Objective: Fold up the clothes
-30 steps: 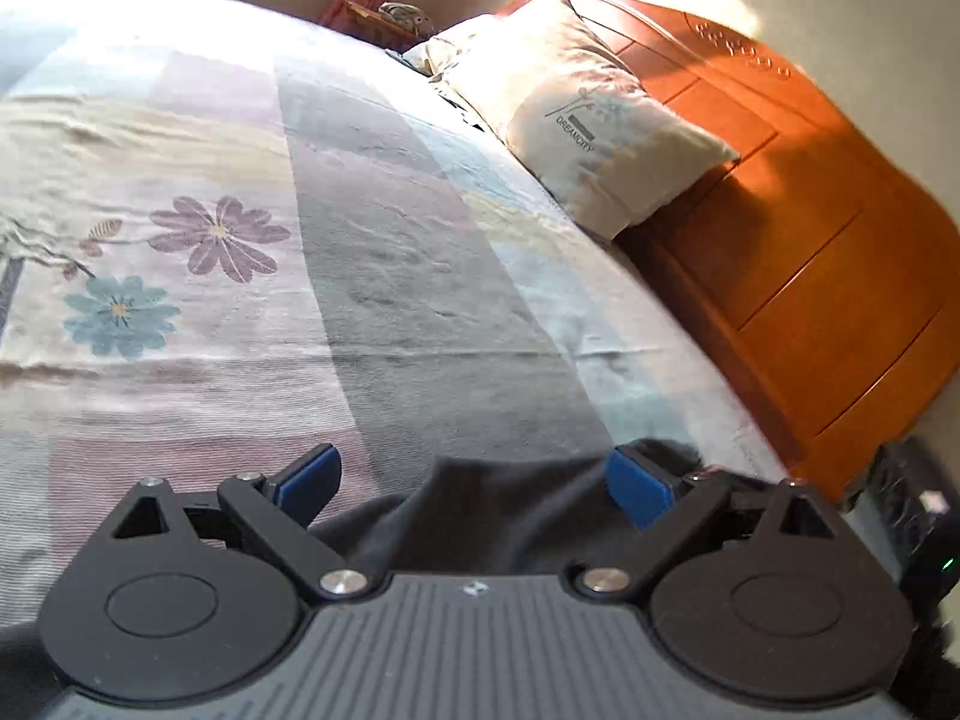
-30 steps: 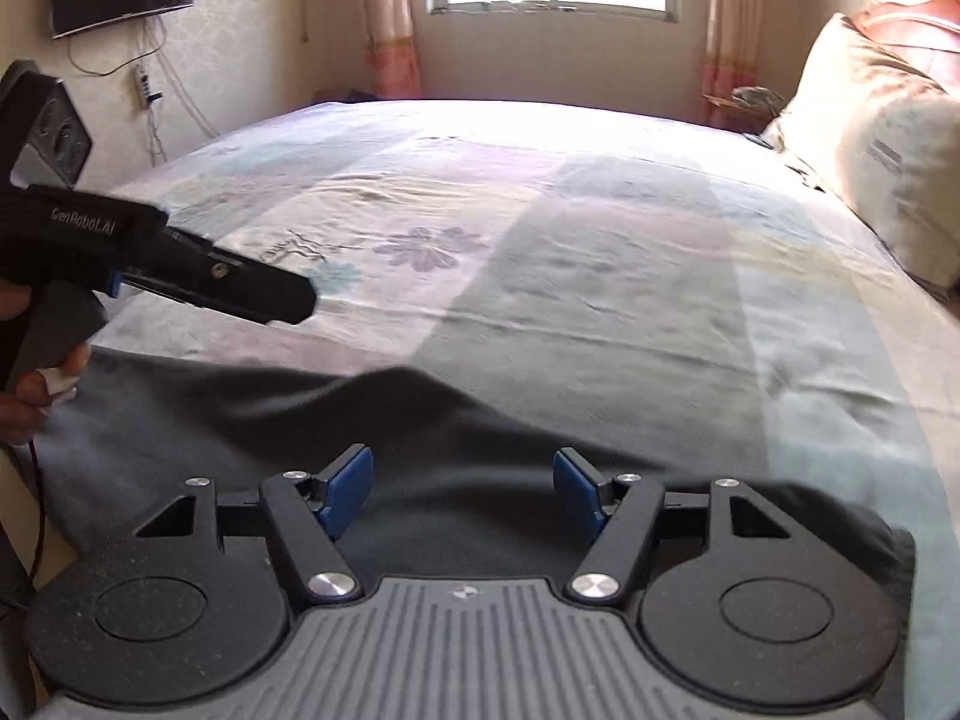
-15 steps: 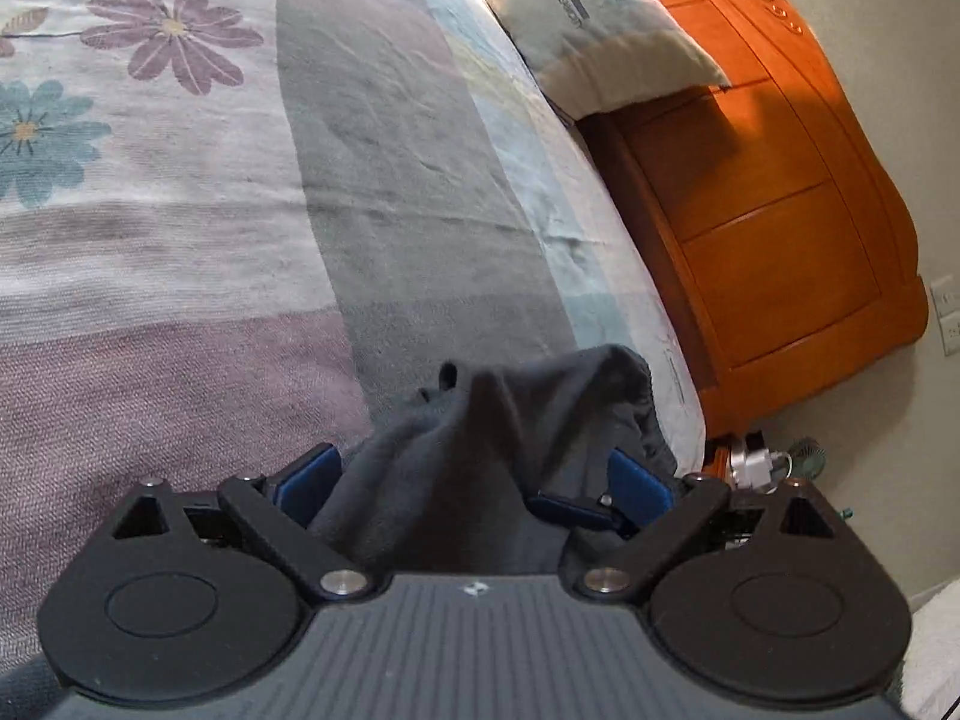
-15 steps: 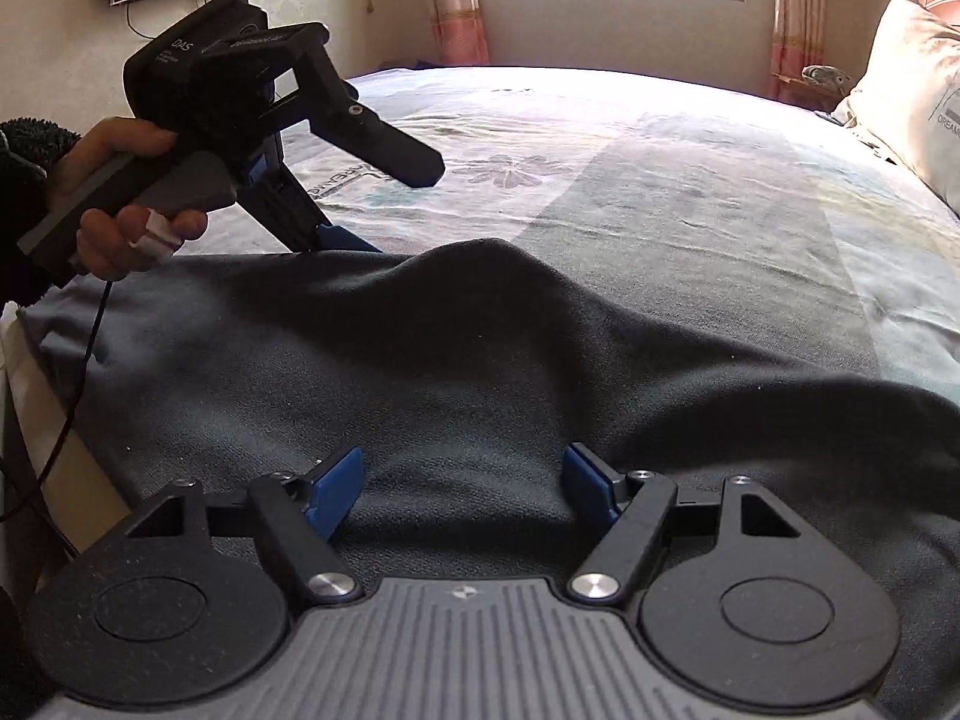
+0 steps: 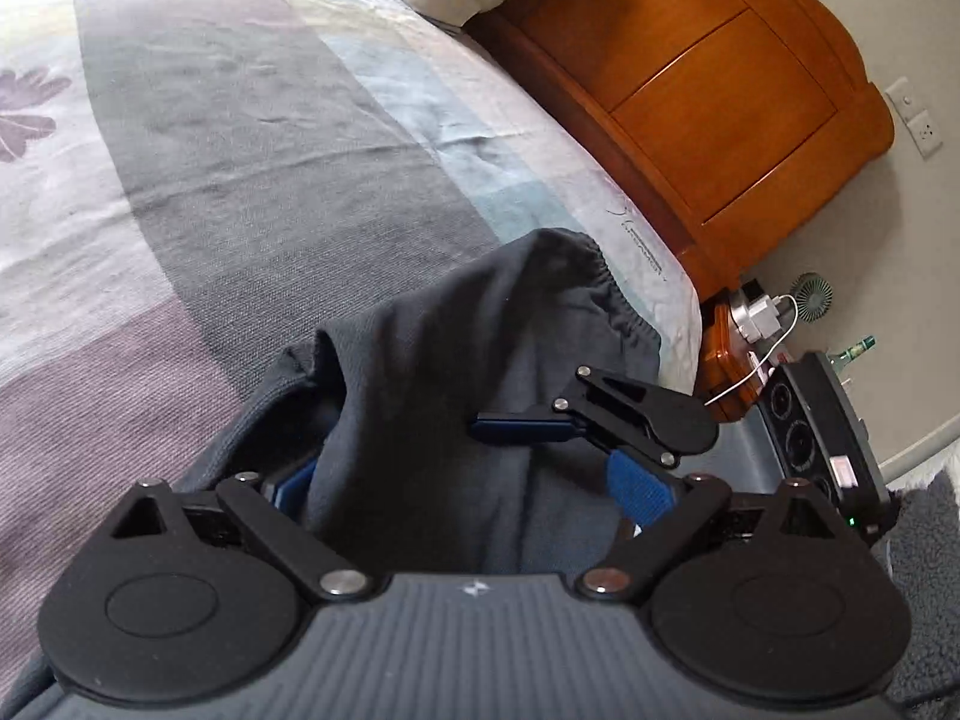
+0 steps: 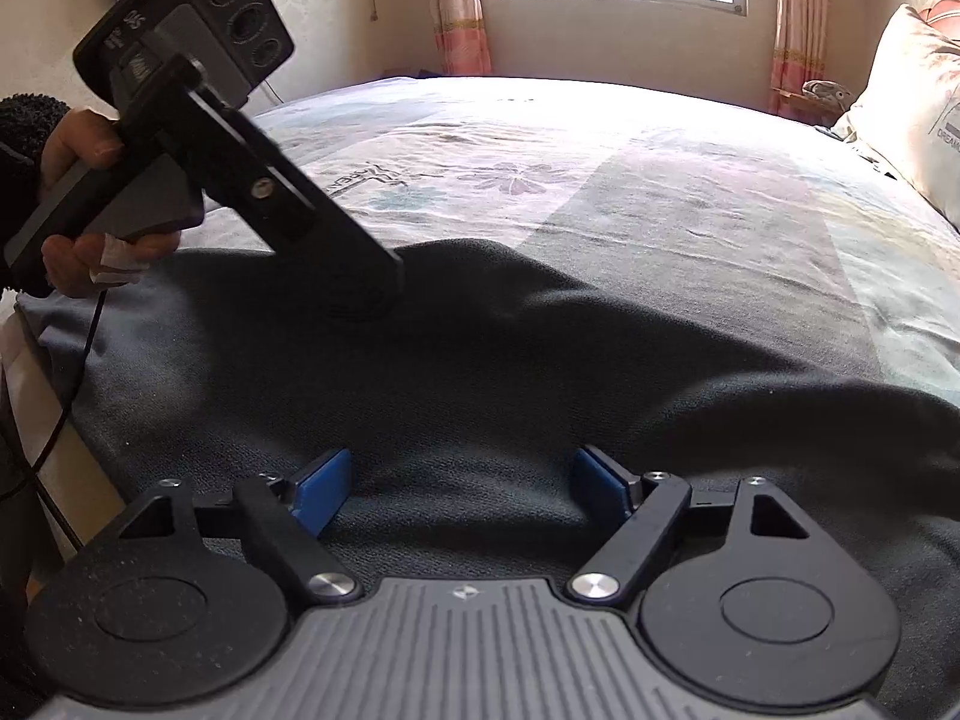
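With the dark grey knit garment [image 6: 540,372] spread along the near edge of the bed [image 6: 600,180], bunched between the wide left tool [image 5: 474,480] and wide right tool [image 6: 462,480], it could slide floorward unpinched.

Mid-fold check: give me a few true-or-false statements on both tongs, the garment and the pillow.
1. The left tongs stand open, with the garment bunched between them. True.
2. The right tongs are clamped on the garment. False: they stand open over it.
3. The pillow lies on the garment. False: it sits apart, at the head of the bed.
4. The garment lies on the bed. True.
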`<state>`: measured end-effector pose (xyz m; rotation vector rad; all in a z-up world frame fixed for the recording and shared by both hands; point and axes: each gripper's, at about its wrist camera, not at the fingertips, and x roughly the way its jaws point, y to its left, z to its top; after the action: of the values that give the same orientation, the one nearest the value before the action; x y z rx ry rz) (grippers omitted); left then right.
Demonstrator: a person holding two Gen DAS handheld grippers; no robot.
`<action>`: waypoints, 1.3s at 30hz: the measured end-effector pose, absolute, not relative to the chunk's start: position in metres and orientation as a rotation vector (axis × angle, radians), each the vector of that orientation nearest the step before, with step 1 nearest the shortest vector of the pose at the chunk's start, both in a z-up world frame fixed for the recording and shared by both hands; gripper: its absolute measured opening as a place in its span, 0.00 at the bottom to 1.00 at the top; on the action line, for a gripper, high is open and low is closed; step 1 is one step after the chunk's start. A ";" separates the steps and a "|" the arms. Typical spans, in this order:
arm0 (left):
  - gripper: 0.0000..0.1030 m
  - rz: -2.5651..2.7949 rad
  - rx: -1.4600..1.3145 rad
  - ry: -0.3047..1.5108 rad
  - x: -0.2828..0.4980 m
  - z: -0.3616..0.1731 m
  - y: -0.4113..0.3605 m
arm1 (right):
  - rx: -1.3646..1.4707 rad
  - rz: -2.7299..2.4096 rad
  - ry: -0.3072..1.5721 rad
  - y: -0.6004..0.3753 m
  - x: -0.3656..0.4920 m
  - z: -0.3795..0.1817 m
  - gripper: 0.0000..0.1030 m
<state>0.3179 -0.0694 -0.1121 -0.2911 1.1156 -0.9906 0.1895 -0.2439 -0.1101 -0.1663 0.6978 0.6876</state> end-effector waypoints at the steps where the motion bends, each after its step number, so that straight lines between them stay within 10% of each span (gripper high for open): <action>1: 0.93 -1.001 -0.347 1.114 0.328 -0.116 -0.069 | -0.173 0.688 0.697 -0.242 0.190 -0.111 0.87; 8: 0.92 -0.920 -0.812 1.119 0.399 -0.137 -0.051 | -0.181 0.678 0.695 -0.238 0.185 -0.109 0.89; 39: 0.91 -0.770 -0.672 1.096 0.300 -0.104 -0.024 | -0.104 0.476 0.724 -0.281 0.179 -0.088 0.89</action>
<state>0.2997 -0.0238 -0.1037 -0.6723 1.0955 -0.7703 0.1792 -0.2810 -0.0878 -0.1038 0.7242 0.4762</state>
